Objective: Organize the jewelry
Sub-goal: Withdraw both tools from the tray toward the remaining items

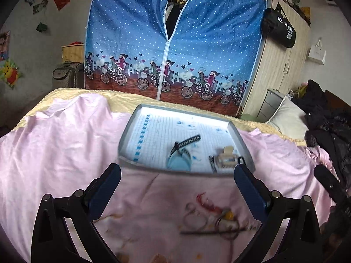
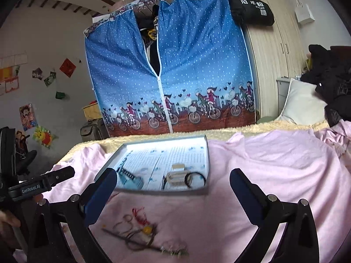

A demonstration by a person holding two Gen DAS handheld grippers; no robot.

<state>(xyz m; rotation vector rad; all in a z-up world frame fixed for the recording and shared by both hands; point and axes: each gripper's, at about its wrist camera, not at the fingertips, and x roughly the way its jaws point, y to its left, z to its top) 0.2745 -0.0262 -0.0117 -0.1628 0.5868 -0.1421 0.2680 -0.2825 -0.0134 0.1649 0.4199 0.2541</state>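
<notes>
both hand-held grippers hover over a bed covered by a pink sheet. left hand-held gripper: jaws spread wide, nothing between them. right hand-held gripper: jaws likewise wide apart, empty. a grey-rimmed tray with a blue-and-white printed liner lies on the sheet, toward 12 o'clock from both grippers. on the tray, left wrist view: a dark striped band lying over a pale blue piece, and at about 3 o'clock from them a cream-coloured clip; motion blur hides finer detail. right wrist view adds a black ring-shaped tie at the tray's near right corner, just beside the clip. the loose jewelry pile sits on the pink sheet outside the tray, at about 6 o'clock from it and between the left gripper's jaws in the left wrist view; thin looped chains, a red piece and a small yellow bead can be made out, tangled together, exact pieces not separable. in the right wrist view the same pile lies low in frame, nearer the left jaw. background at 12 o'clock: a blue polka-dot fabric wardrobe, zip partly open; a wooden wardrobe at 2 o'clock with a black bag hanging on it. dark clothing is heaped at 3 o'clock on the bed beside a white pillow.
</notes>
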